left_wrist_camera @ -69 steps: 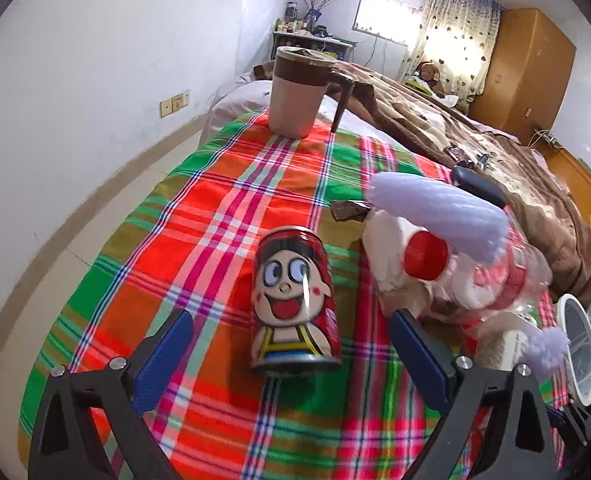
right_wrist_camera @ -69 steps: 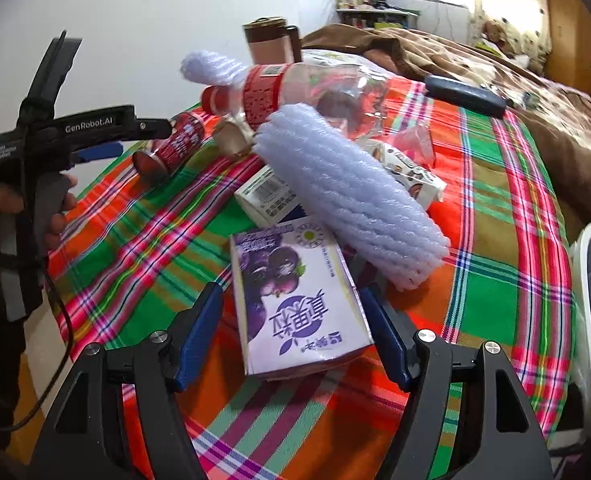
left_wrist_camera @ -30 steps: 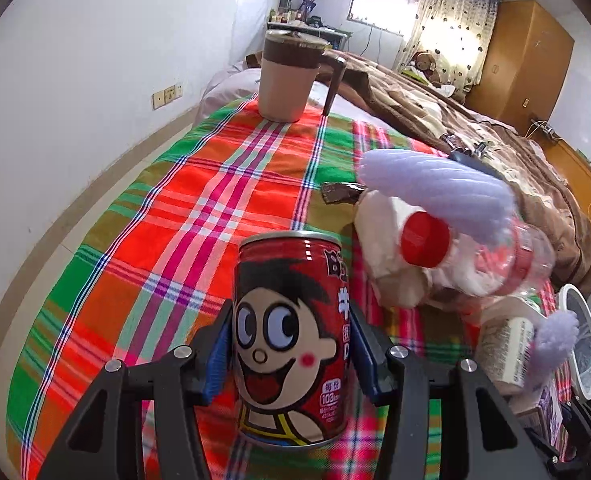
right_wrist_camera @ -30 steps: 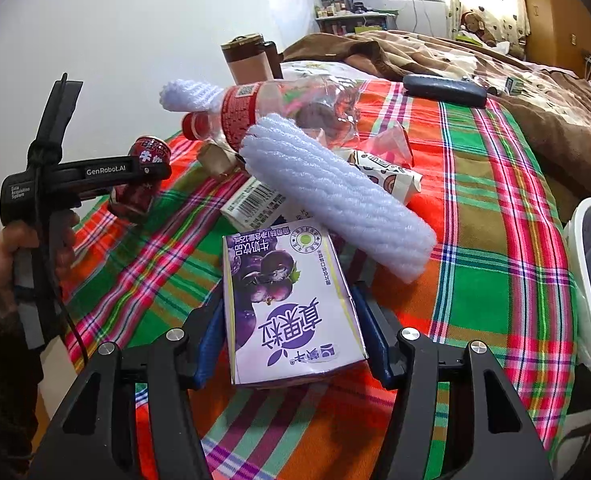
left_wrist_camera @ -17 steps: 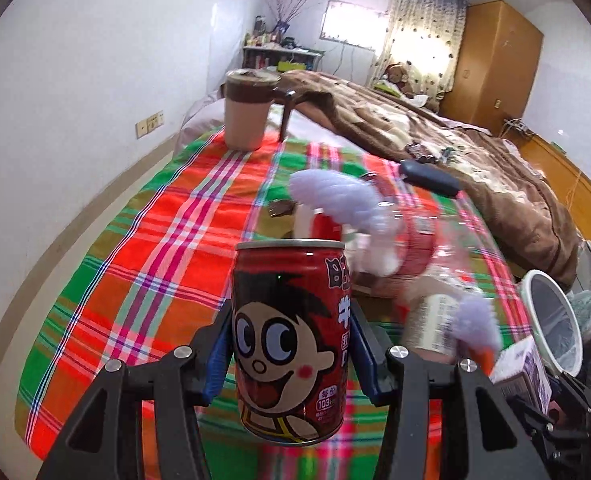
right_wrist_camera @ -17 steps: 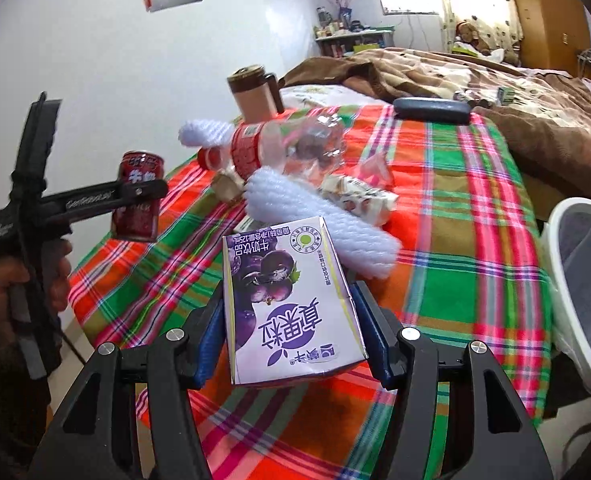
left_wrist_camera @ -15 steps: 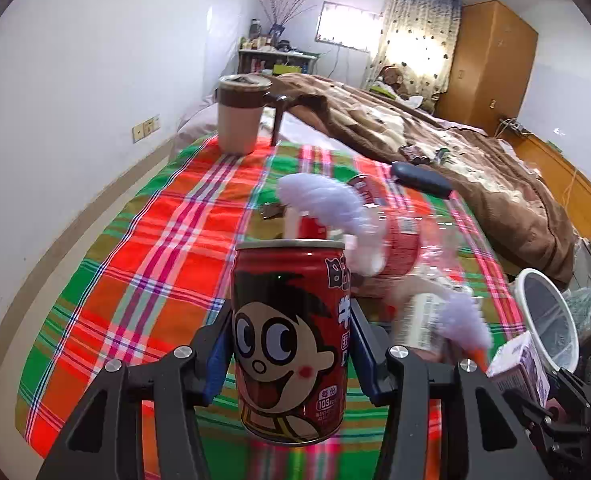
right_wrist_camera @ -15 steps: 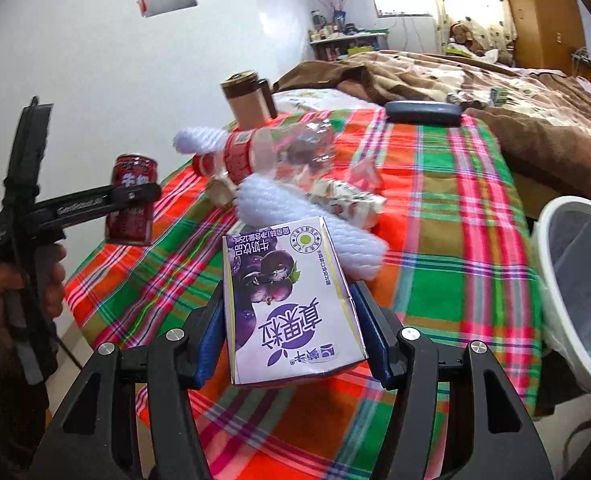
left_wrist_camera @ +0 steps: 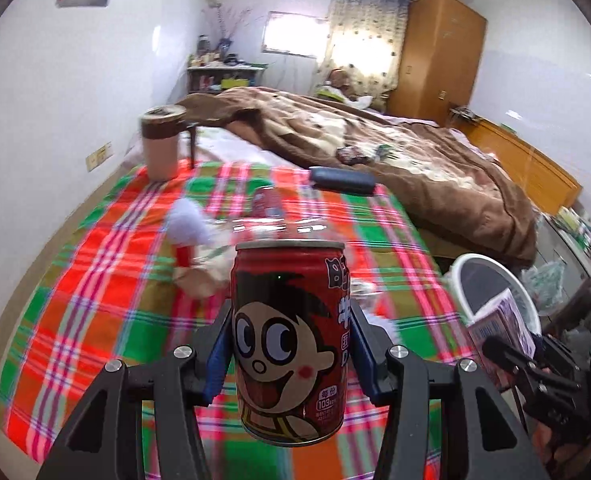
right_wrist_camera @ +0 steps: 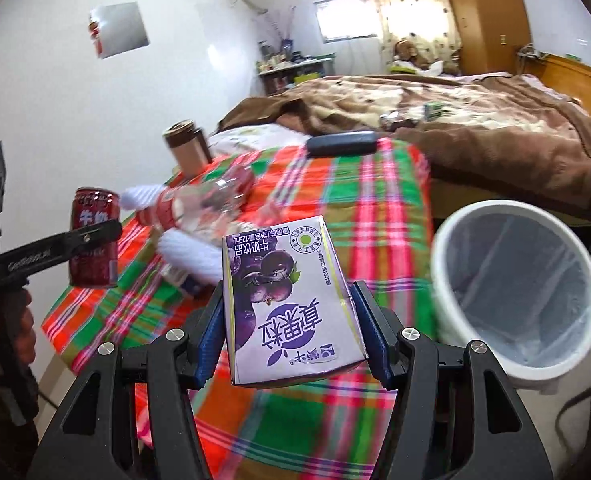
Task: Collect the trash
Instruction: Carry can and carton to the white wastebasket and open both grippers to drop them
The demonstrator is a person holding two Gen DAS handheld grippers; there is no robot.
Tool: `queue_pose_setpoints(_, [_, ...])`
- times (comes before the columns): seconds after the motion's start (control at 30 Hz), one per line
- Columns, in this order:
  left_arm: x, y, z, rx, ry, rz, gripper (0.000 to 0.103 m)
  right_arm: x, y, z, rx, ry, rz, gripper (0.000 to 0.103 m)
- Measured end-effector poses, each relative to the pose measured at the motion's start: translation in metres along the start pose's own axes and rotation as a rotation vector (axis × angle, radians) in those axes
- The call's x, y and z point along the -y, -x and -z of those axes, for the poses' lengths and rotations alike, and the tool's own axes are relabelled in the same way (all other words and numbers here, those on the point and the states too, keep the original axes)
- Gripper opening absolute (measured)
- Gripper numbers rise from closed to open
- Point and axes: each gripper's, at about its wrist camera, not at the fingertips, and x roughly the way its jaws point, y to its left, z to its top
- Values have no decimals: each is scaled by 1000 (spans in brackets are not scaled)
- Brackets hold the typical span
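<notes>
My left gripper (left_wrist_camera: 289, 354) is shut on a red drink can (left_wrist_camera: 291, 340) with a cartoon face and holds it above the plaid cloth; the can also shows in the right wrist view (right_wrist_camera: 94, 238). My right gripper (right_wrist_camera: 293, 328) is shut on a purple milk carton (right_wrist_camera: 291, 308), held in the air left of the white trash bin (right_wrist_camera: 515, 288). The carton (left_wrist_camera: 499, 328) and the bin (left_wrist_camera: 491, 280) also show at the right of the left wrist view. A plastic bottle (right_wrist_camera: 199, 204) and white foam sleeves (right_wrist_camera: 187, 252) lie on the cloth.
A brown mug (left_wrist_camera: 161, 148) stands at the far corner of the plaid cloth (left_wrist_camera: 95, 280). A dark case (left_wrist_camera: 341, 180) lies at its far edge. A brown blanket (left_wrist_camera: 395, 160) covers the bed behind. A wooden wardrobe (left_wrist_camera: 439, 48) stands at the back.
Both grippers closed on their items, lifted them off the cloth and swung right toward the bin. The bin now fills more of the right wrist view.
</notes>
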Motion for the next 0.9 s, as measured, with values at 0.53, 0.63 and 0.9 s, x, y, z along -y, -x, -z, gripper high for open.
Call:
queue_pose_setpoints(0.53, [115, -38, -3, -40, -153, 168, 52, 73, 16, -11, 36, -96, 207, 61])
queue_pose_setpoints(0.63, [137, -47, -4, -52, -175, 205, 52, 88, 18, -12, 37, -120, 245, 61])
queue_pose_setpoints(0.9, [193, -74, -8, -89, -228, 280, 52, 123, 16, -10, 17, -164, 319, 61])
